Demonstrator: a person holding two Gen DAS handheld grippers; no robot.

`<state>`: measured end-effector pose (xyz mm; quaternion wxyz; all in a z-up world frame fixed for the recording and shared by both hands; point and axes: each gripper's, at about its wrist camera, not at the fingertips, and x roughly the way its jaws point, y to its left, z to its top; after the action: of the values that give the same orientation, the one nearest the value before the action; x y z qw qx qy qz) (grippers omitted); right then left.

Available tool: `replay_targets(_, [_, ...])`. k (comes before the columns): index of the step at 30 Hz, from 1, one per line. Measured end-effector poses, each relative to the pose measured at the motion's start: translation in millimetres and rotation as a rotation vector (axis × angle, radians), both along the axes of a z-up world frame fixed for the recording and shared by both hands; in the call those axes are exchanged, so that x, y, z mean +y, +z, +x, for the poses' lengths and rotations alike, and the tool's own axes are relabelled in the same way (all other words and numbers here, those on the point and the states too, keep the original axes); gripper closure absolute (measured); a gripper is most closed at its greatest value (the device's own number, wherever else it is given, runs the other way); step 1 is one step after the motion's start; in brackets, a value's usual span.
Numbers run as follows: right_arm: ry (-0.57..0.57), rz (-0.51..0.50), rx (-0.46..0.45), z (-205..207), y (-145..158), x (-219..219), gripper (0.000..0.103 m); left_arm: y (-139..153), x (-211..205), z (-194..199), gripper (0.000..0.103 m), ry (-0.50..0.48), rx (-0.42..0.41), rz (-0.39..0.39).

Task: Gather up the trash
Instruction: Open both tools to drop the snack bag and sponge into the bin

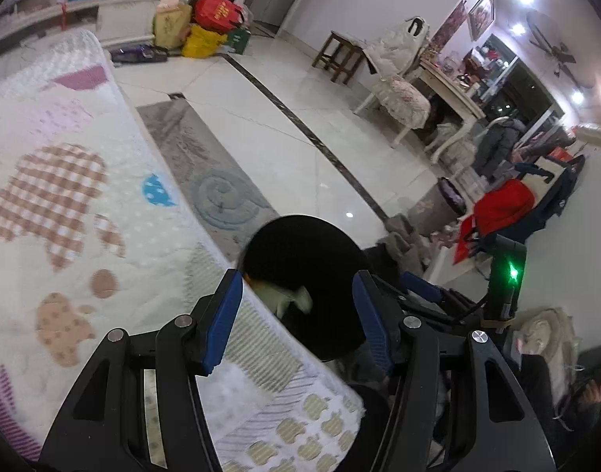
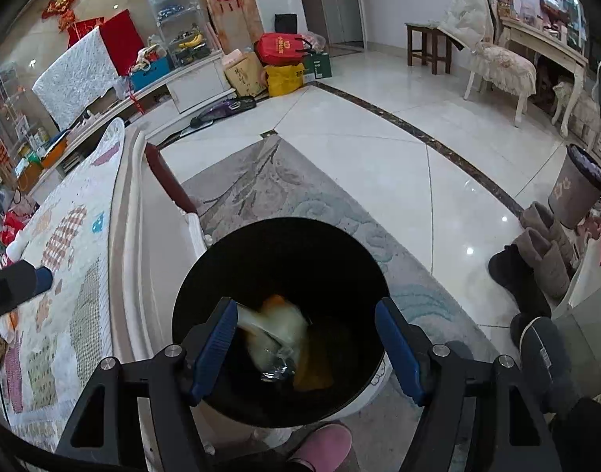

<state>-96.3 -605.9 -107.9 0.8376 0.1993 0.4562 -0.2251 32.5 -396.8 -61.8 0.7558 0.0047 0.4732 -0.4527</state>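
A bin lined with a black bag (image 1: 300, 236) stands on the floor beside the quilt-covered surface. My left gripper (image 1: 300, 316) hangs open above its mouth, and a crumpled whitish scrap (image 1: 290, 299) lies loose between the fingers, clear of both pads. In the right wrist view the same bin (image 2: 320, 259) sits straight below my right gripper (image 2: 306, 340), which is also open. Blurred white and orange trash (image 2: 278, 324) with a shiny foil piece (image 2: 278, 367) is inside the bin, close to the left pad. The right gripper (image 1: 422, 287) shows at the bin's far side; the left gripper (image 2: 21, 283) shows at the left edge.
A patterned quilt (image 1: 64, 196) covers the raised surface on the left. The bin rests on a grey rug (image 2: 261, 181) over white tiles. Boots (image 2: 536, 244) and a second grey bin (image 2: 576, 185) stand to the right. A pink slipper (image 2: 324, 444) is just below the bin.
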Motion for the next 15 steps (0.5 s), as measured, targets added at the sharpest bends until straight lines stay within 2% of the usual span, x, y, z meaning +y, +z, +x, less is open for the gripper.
replay_targets(5, [0.028, -0.015, -0.023, 2.1, 9.1, 17.1, 0.033, 6.5, 20.2, -7.1, 0.046, 0.050, -0.078, 0.032])
replay_targets(15, [0.109, -0.038, -0.066, 19.5, 31.3, 62.9, 0.033, 8.4, 68.7, -8.9, 0.046, 0.177, -0.157, 0.090])
